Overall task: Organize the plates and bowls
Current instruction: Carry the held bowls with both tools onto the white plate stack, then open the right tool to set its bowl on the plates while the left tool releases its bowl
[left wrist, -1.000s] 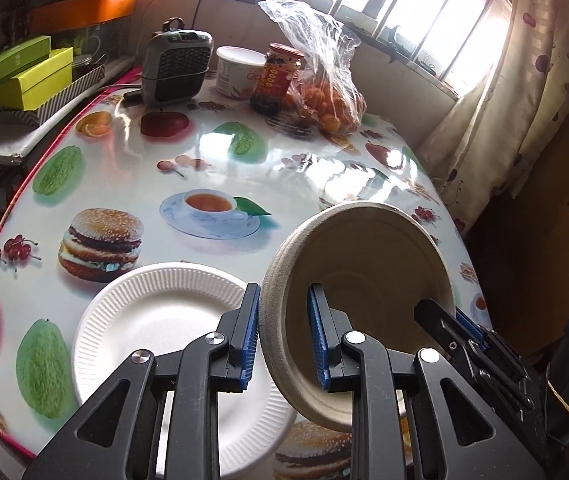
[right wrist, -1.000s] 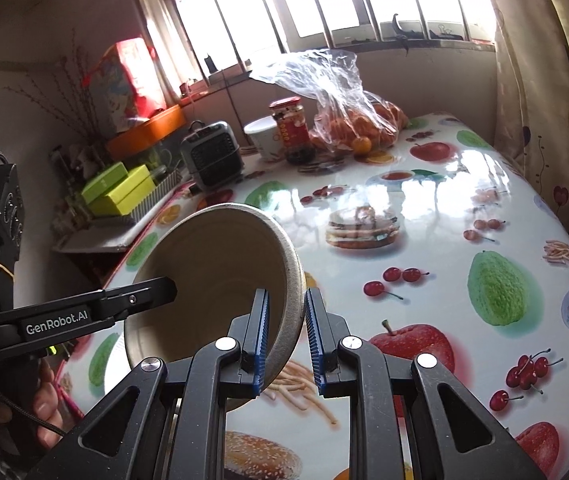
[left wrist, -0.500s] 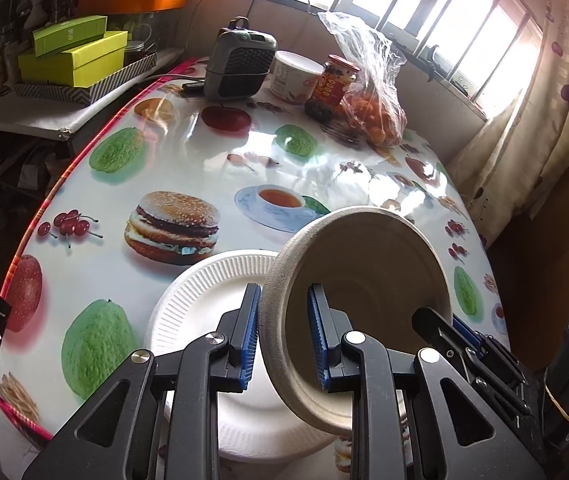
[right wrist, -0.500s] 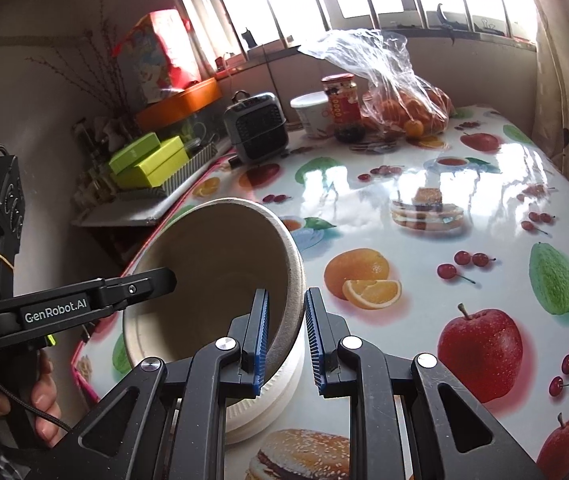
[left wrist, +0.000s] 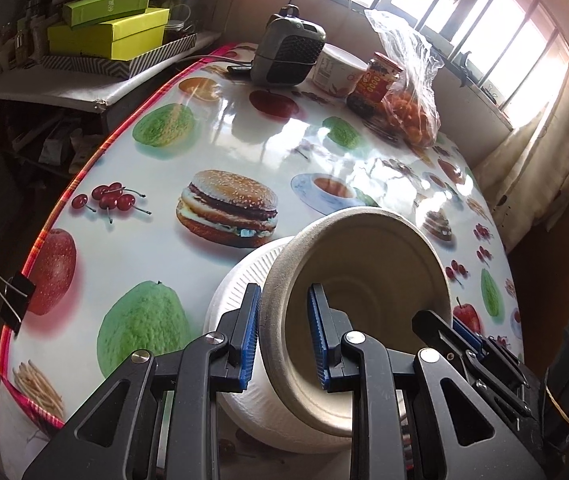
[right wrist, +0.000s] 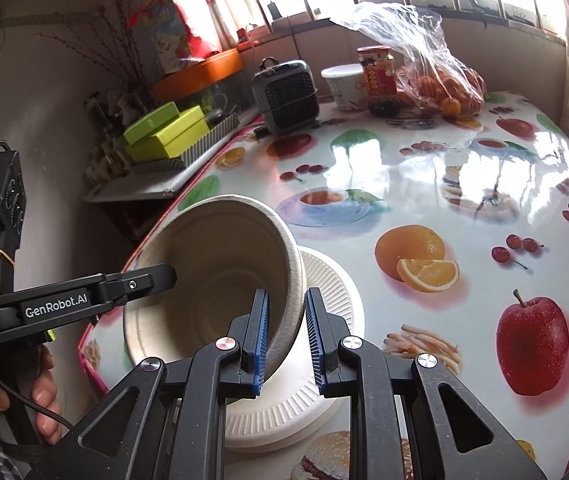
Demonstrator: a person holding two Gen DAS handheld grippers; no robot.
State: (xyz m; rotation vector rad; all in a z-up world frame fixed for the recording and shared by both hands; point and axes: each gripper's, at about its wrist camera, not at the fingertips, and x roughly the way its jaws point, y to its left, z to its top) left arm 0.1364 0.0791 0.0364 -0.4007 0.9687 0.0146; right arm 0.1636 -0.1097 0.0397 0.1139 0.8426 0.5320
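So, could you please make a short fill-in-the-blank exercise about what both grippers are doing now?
1. Both grippers hold the rim of one beige ____.
2. Right below the bowl lies a white ____ with a ribbed rim.
3. The left gripper and the right gripper hold the bowl ____, not level.
4. The printed picture beyond the plate in the left view is a ____.

Missing words: bowl; plate; tilted; hamburger

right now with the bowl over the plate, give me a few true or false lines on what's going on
1. Both grippers grip the beige bowl by its rim. True: left gripper, right gripper.
2. The bowl sits level. False: it is tilted.
3. A white ribbed plate lies on the table below the bowl. True.
4. The bag of oranges sits beside the plate. False: it is at the far end, by the red-lidded jar.
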